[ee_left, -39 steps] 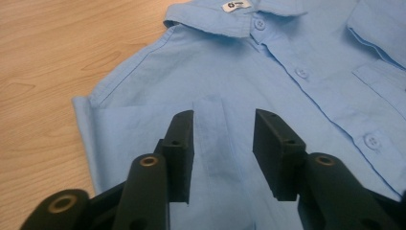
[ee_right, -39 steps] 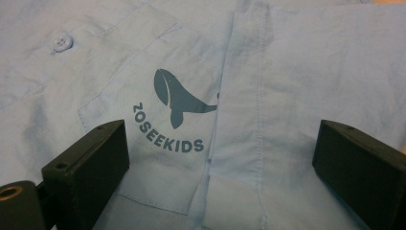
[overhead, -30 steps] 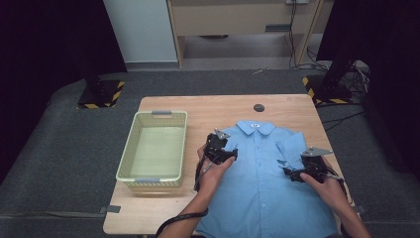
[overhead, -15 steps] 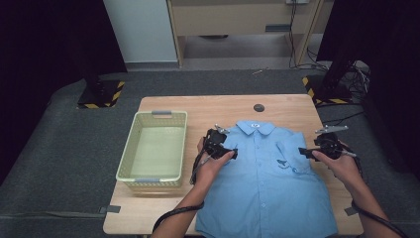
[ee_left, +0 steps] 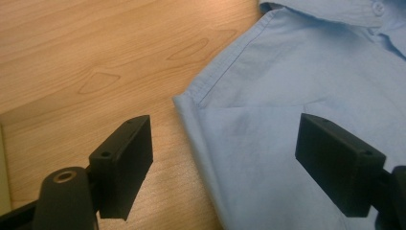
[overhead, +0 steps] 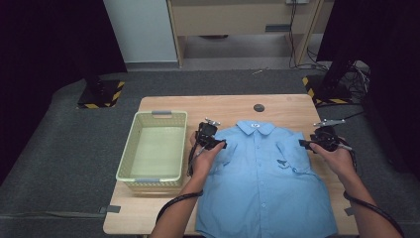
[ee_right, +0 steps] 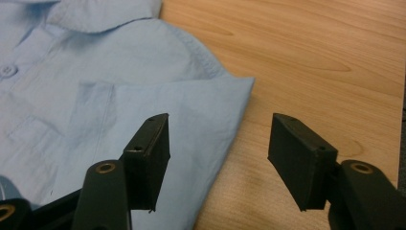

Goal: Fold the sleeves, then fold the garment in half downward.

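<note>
Jaws of both the left gripper (overhead: 212,139) and right gripper (overhead: 317,143) spread wide over the folded-in sleeve edges of the shirt (overhead: 265,183), flat on the tabletop (overhead: 208,105) beside the basket (overhead: 130,154); light, limp cloth, probably best pinched at those edges.

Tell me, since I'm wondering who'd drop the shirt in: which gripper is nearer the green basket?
Left. The left gripper hovers at the shirt's shoulder beside the basket; the right gripper is across the shirt.
</note>
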{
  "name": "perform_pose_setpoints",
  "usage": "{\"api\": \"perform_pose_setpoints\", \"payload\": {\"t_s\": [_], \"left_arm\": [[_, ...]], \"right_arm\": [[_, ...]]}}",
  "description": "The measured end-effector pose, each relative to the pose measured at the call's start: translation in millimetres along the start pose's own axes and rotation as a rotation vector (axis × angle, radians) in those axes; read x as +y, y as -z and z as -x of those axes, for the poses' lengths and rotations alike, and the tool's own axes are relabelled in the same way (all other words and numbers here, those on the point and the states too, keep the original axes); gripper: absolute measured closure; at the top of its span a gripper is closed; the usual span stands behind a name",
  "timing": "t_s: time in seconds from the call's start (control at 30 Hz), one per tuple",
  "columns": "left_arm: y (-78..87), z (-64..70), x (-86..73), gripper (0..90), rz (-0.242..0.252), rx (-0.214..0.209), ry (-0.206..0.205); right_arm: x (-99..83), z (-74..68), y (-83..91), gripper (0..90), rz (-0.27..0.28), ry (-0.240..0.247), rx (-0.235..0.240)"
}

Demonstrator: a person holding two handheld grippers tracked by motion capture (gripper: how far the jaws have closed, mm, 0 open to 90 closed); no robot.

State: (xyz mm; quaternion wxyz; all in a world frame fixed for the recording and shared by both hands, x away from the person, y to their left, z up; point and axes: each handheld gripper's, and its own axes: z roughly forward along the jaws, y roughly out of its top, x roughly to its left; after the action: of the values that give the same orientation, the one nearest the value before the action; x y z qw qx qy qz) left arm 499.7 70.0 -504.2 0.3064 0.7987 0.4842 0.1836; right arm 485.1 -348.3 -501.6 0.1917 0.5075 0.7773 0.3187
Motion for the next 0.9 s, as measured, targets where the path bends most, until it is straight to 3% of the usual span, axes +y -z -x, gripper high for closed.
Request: {"api": "perform_pose_setpoints", "payload": {"t_s": [0.13,0.3,0.4,0.5,0.67,0.77,0.9], "left_arm": [[-4.4,-2.2,0.1,20.0,-0.004,0.005,-0.011],[-12.6,-9.1,1.9,20.3,-0.002,0.013,0.010],[-18.3,-9.2,4.3,19.7,0.000,0.009,-0.021],[-21.6,-12.0,5.4,19.5,0.009,-0.008,0.005],[-27.8,-13.2,3.1,18.9,-0.009,-0.011,-0.004],[-31.3,-15.5,2.1,18.7,-0.005,-0.019,0.013],[-34.5,-17.0,2.5,18.1,-0.007,-0.023,-0.003]], "right_arm": [[0.9,3.1,-4.2,40.4,0.001,-0.019,0.001],[2.3,7.6,-15.2,39.8,-0.006,-0.050,0.010],[1.4,10.5,-22.5,38.9,0.000,-0.079,0.019],[-1.6,10.8,-30.4,38.6,0.007,-0.109,0.025],[2.1,9.7,-39.5,37.7,0.011,-0.105,0.036],[6.3,8.5,-42.9,37.9,0.005,-0.092,0.053],[12.1,5.2,-46.9,36.5,-0.013,-0.066,0.075]]}}
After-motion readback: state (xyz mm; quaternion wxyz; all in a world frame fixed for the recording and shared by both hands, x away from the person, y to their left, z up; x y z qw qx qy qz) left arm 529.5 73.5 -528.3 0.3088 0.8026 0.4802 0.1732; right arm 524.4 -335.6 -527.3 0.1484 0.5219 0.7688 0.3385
